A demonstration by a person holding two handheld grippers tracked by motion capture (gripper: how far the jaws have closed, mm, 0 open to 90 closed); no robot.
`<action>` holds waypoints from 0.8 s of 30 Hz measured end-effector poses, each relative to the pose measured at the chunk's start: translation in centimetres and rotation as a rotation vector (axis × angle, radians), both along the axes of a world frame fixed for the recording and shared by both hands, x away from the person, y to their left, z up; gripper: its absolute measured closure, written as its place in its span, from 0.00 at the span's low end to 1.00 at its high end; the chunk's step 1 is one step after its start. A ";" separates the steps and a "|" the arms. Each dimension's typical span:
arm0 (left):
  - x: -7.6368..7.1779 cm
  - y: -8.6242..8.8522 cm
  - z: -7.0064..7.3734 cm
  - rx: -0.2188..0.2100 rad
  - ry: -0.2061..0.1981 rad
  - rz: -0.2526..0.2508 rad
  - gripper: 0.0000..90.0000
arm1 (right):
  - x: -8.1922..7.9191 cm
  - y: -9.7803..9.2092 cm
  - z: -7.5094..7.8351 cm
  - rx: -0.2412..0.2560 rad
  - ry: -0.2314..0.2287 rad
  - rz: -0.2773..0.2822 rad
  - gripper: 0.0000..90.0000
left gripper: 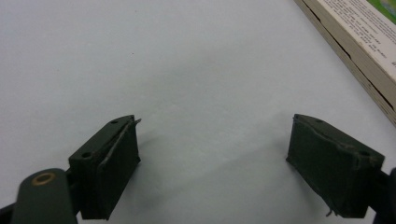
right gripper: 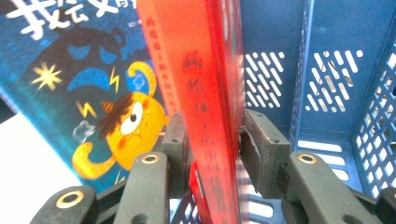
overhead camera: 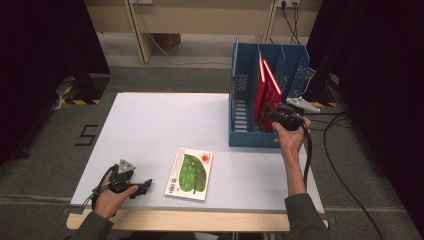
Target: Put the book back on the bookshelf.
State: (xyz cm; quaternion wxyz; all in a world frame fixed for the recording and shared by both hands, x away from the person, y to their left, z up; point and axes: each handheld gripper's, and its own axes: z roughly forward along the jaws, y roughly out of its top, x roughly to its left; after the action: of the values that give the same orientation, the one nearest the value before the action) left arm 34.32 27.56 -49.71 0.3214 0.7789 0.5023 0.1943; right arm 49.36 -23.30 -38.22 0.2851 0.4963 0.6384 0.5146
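Nearest the high camera: wooden table edge at bottom, forearms and sleeves coming in.

Table (overhead camera: pixel 150 130): pale top, large, mostly bare on left.

Blue rack (overhead camera: pixel 245 100): far right on table, upright dividers, perforated walls. Same perforated blue walls behind jaws in right gripper view.

Red book (overhead camera: pixel 270 87): standing in rack, leaning left against another red cover. Spine (right gripper: pixel 205 116) upright between right jaws in right gripper view, lower edge down in rack. Illustrated blue book (right gripper: pixel 88 93) just left of it, orange cartoon figure on cover; touching or not, cannot tell.

Leaf book (overhead camera: pixel 190 173): flat on table, front centre, green leaf on white cover, barcode at near corner. Well apart from rack. Corner (left gripper: pixel 359 42) seen top right in left gripper view, page edges showing.

Right gripper (overhead camera: pixel 272 114): at rack front, held in right hand (overhead camera: pixel 290 137), cable trailing down. Clamped on red book spine, one pad each side, pads (right gripper: pixel 259 149) pressed to cover.

Left gripper (overhead camera: pixel 145 186): near left table corner, low over table, grey plate on top, left hand (overhead camera: pixel 112 195) around it. Jaws spread wide, nothing between, bare table under. Just left of leaf book, not touching.
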 end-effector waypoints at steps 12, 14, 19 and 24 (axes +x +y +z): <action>0.0 0.0 0.0 -0.002 0.001 0.001 0.17 | -0.7 -0.2 -0.5 0.021 0.016 0.031 0.76; 0.0 0.0 0.0 0.002 0.003 -0.002 0.17 | -0.4 0.1 -0.5 0.024 0.013 0.033 0.76; 0.0 0.0 0.0 0.002 0.003 -0.003 0.17 | 0.4 1.2 -0.3 0.005 0.021 0.044 0.75; 0.0 0.0 0.0 0.002 0.003 -0.004 0.17 | 1.4 2.4 -0.2 -0.015 0.025 0.039 0.73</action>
State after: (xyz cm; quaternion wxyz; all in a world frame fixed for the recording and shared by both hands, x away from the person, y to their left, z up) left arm 34.37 27.58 -49.70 0.3203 0.7803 0.5011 0.1933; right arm 50.72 -20.87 -38.46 0.2707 0.4879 0.6553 0.5092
